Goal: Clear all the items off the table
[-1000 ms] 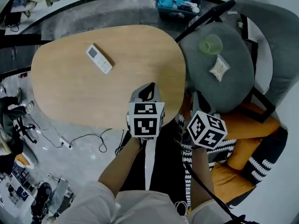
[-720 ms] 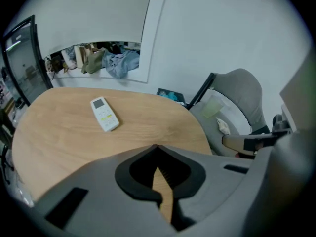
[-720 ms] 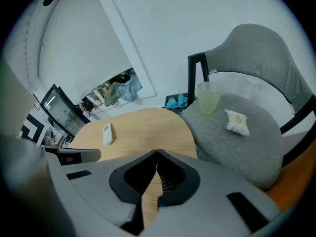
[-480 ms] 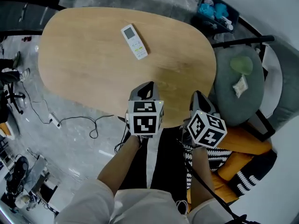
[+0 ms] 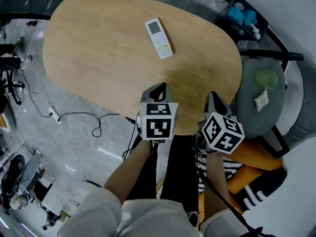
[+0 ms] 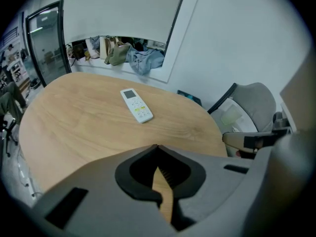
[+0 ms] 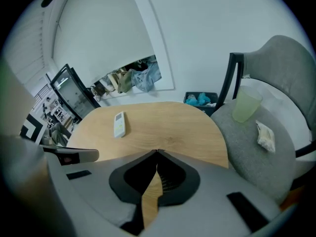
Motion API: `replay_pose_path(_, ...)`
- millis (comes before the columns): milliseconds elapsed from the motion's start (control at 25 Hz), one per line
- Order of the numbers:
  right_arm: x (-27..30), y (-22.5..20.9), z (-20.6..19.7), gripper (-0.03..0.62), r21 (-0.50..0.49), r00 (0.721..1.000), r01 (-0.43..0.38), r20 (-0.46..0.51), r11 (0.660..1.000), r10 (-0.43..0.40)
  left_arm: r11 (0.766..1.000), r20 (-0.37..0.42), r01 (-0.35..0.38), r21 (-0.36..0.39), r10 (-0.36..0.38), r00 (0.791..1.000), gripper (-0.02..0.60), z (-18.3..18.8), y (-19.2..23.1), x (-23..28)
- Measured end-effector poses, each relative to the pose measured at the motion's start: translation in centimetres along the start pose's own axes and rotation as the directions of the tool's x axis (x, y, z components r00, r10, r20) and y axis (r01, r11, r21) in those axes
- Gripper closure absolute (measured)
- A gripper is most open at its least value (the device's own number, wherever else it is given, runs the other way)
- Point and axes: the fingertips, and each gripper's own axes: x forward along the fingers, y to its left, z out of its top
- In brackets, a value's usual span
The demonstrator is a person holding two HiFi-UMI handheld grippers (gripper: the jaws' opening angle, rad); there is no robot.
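A white remote control is seen lying flat on the far half of the oval wooden table, well apart from both grippers; a small screen is carried at its far end and rows of buttons below it, but the print on it is too small to be read; in the left gripper view the remote control is set at a slant, with bare wood all round it; nothing else is seen on the tabletop.

The left gripper is held over the near edge of the table, pointed steeply down and forward; its jaws are pressed together with nothing between them, only a sliver of wood being seen through the slit. The right gripper is held just beside it, over the table's near right edge, tilted the same way; its jaws are likewise closed and empty. Black-and-white square markers are borne on each cube; no letters are shown there. Both bare forearms are stretched out from the bottom of the head view.

To the right of the table a grey chair is placed; on its seat a pale green cup and a small packet are set. Beyond it a dark bin with blue things is found. A black cable is trailed over the grey floor on the left.
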Motion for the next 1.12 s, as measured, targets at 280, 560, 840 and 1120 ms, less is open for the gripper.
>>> replay_pose_path(280,2.8,1.2,1.8,0.569,-0.035,1.000,-0.020,-0.015,0.999,0.020,0.998,0.024,-0.044,-0.051,0.046,0.999,0.574,2.7,2.4,1.7)
replay_pose_path(560,6.1,2.4,5.1,0.569,-0.073,0.999,-0.041,-0.008,0.996,0.040,0.994,0.053,-0.081,-0.078,0.086,0.995,0.574,6.4,4.6,3.9)
replay_pose_path(840,7.3,2.5,5.6,0.569,-0.067,0.999,-0.038,-0.032,0.997,0.036,0.990,0.064,-0.081,-0.117,0.089,0.994,0.549,8.6,5.2,5.2)
replay_pose_path(1120,7.9,1.9,5.8,0.569,-0.051,0.998,-0.031,-0.048,0.998,0.028,0.980,0.062,-0.102,-0.170,0.114,0.992,0.311,10.5,5.4,7.9)
